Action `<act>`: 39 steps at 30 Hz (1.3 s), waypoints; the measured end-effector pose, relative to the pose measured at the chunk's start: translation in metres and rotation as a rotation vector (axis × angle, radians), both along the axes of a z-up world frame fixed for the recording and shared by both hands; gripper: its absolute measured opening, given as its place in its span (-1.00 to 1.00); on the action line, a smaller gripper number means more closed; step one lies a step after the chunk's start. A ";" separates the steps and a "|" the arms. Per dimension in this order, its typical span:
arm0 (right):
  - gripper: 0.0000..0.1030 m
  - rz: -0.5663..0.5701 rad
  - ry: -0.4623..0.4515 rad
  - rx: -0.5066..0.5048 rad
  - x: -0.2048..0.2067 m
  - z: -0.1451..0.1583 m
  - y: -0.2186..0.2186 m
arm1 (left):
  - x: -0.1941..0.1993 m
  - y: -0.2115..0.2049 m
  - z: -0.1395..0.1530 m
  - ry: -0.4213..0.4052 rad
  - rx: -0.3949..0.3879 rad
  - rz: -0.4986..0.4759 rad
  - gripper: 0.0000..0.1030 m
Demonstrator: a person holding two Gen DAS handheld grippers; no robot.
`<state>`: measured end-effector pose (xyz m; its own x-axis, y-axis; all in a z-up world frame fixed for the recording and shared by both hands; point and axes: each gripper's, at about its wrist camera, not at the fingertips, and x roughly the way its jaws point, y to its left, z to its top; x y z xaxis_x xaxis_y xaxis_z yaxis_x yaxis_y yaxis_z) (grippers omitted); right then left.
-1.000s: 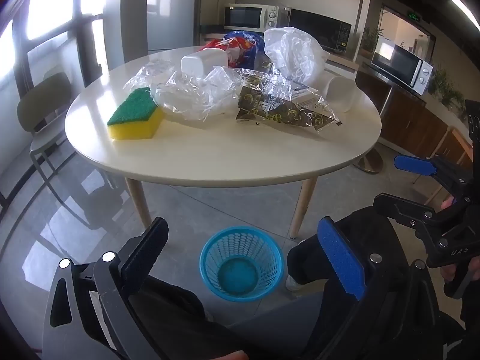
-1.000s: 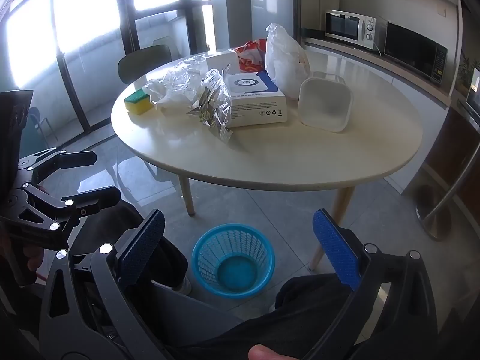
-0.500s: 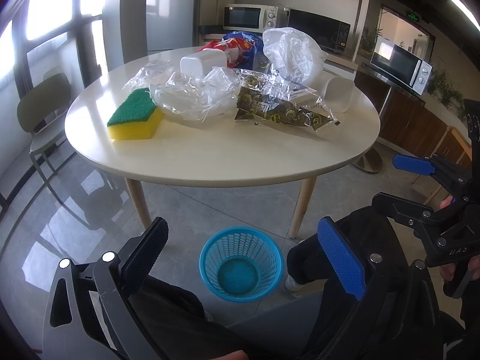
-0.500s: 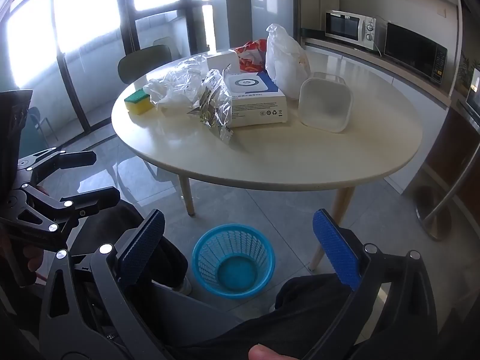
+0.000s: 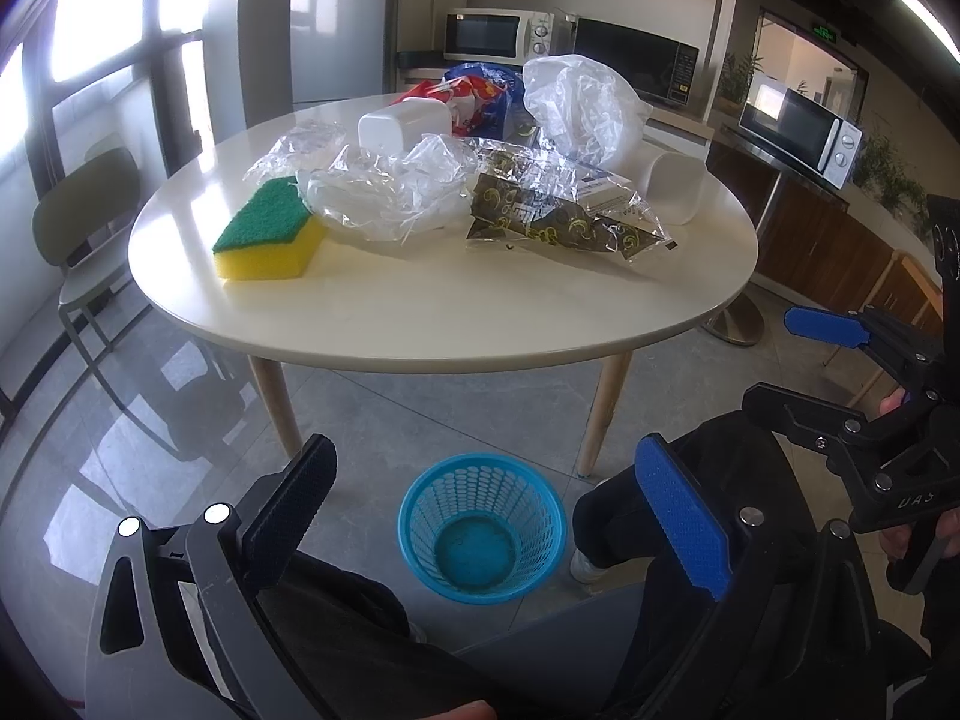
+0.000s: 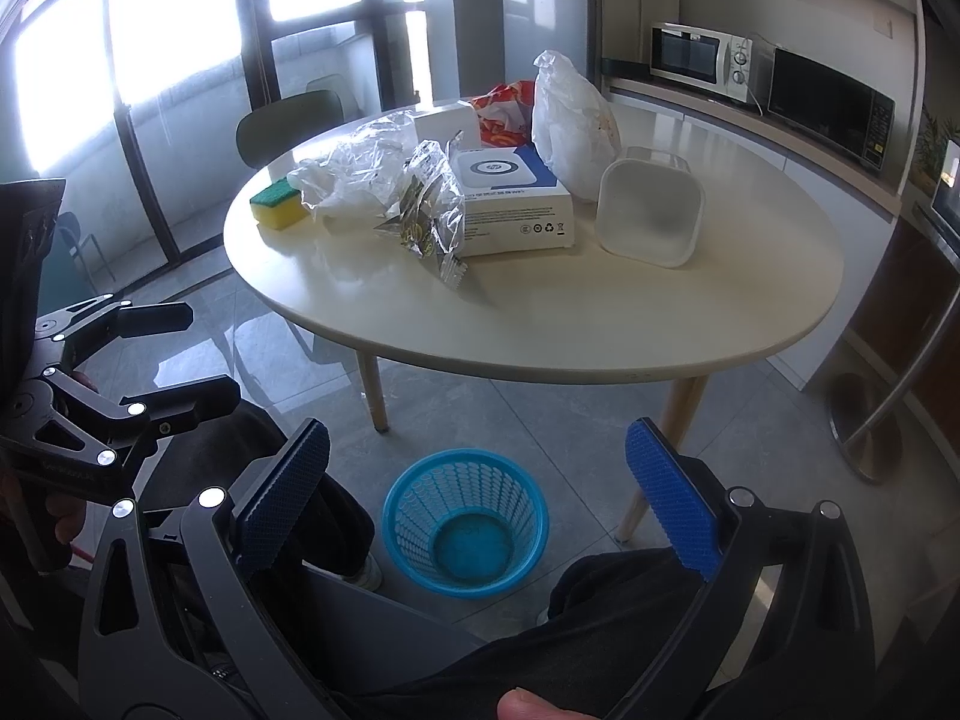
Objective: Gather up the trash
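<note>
A round cream table holds trash: crumpled clear plastic, a dark printed foil wrapper, a white plastic bag and a red and blue snack bag. The foil wrapper also shows in the right wrist view. An empty blue mesh bin stands on the floor in front of the table, also in the right wrist view. My left gripper and right gripper are both open and empty, held low above the bin, well short of the table.
A yellow and green sponge, a white box and white containers also lie on the table. A chair stands at the left. Microwaves sit on the back counter. The person's legs are beside the bin.
</note>
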<state>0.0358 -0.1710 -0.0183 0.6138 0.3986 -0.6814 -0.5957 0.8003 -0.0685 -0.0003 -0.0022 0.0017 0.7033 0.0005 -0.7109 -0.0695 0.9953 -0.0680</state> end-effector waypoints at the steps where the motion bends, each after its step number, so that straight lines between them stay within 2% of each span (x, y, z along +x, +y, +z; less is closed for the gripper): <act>1: 0.84 -0.001 -0.001 -0.001 0.000 0.000 0.000 | 0.000 0.000 0.000 0.000 0.000 0.000 0.89; 14: 0.83 0.004 -0.012 0.004 -0.002 0.001 -0.001 | -0.002 0.000 0.004 -0.006 0.002 0.000 0.89; 23: 0.83 0.003 -0.073 0.011 -0.005 0.011 -0.003 | -0.001 0.003 0.006 -0.017 0.015 0.010 0.89; 27: 0.83 -0.018 -0.106 0.027 -0.003 0.018 -0.008 | -0.002 0.005 0.011 -0.037 0.026 0.016 0.89; 31: 0.83 0.020 -0.094 0.081 0.004 0.027 -0.017 | -0.001 0.011 0.020 -0.068 0.041 0.032 0.89; 35: 0.84 -0.014 -0.150 0.083 0.007 0.036 -0.024 | 0.003 0.023 0.032 -0.113 0.065 0.063 0.89; 39: 0.84 -0.031 -0.198 0.063 0.012 0.044 -0.028 | 0.008 0.037 0.044 -0.136 0.045 0.049 0.89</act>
